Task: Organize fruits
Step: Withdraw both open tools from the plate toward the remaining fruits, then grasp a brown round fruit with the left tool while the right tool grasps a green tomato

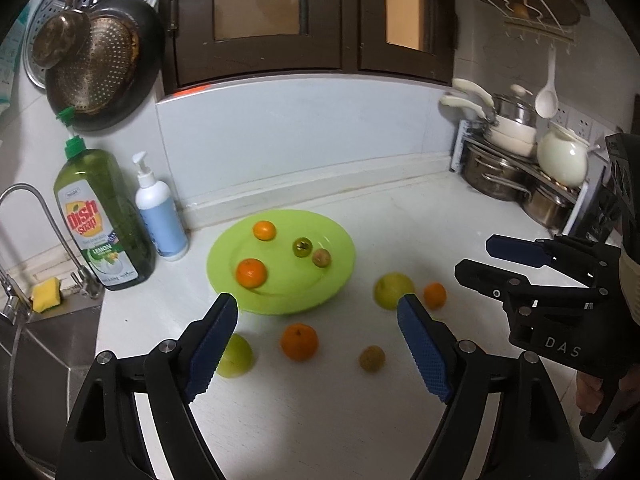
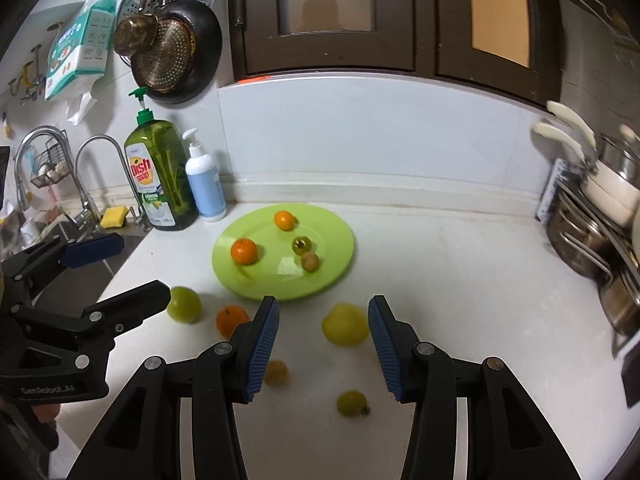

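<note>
A green plate (image 1: 336,240) (image 2: 340,236) on the white counter holds two oranges (image 1: 251,273) (image 1: 264,230), a small green fruit (image 1: 302,247) and a small brown fruit (image 1: 321,257). Loose on the counter lie a yellow-green apple (image 1: 390,289) (image 2: 345,325), a green apple (image 1: 238,356) (image 2: 183,304), an orange (image 1: 299,341) (image 2: 230,319), a small orange (image 1: 435,295), a small brown fruit (image 1: 372,358) (image 2: 277,373) and a small yellow-green fruit (image 2: 351,403). My left gripper (image 1: 318,350) is open and empty above the loose fruit. My right gripper (image 2: 323,350) is open and empty, just short of the yellow-green apple.
Dish soap (image 1: 100,216) and a pump bottle (image 1: 160,216) stand left of the plate by the sink (image 1: 44,340). A rack of pots (image 1: 520,168) stands at the right. Pans hang on the wall (image 1: 100,60).
</note>
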`<move>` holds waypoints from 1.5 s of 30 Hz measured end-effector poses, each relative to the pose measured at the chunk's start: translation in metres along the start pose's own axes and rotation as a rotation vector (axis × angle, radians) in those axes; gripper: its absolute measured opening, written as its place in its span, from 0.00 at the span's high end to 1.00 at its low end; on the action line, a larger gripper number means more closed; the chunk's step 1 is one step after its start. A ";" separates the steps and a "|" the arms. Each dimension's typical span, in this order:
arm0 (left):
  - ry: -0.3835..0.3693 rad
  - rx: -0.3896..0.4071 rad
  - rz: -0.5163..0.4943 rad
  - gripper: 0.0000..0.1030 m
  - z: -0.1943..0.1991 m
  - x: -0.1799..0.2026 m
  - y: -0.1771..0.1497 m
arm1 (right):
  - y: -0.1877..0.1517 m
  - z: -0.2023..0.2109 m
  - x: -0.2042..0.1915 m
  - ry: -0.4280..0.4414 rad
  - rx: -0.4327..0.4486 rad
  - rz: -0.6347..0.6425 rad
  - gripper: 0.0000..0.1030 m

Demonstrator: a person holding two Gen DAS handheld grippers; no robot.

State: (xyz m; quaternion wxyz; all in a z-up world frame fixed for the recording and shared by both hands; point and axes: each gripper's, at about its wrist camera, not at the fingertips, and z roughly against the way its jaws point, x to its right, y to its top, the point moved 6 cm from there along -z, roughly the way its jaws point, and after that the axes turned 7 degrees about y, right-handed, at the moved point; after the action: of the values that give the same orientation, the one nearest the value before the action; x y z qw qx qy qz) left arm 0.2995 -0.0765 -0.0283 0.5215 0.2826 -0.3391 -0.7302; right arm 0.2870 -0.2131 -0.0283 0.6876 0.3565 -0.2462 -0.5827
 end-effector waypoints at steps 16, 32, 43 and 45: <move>-0.022 -0.031 -0.105 0.20 -0.029 0.033 -0.054 | -0.064 -0.012 0.018 -0.025 -0.093 -0.044 0.54; -0.084 -0.143 -0.147 0.27 -0.085 0.054 -0.088 | -0.101 -0.054 0.036 -0.010 -0.227 -0.073 0.54; -0.141 -0.202 -0.103 0.44 -0.111 0.064 -0.086 | -0.095 -0.071 0.037 0.029 -0.229 -0.074 0.56; -0.141 -0.203 -0.101 0.48 -0.112 0.065 -0.085 | -0.094 -0.074 0.036 0.040 -0.233 -0.073 0.60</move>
State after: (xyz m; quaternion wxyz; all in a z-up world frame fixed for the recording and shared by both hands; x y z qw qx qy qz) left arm 0.3176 -0.1418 -0.1676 0.4847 0.1932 -0.2846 -0.8042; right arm 0.2907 -0.2393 -0.1505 0.7075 0.2943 -0.1499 -0.6248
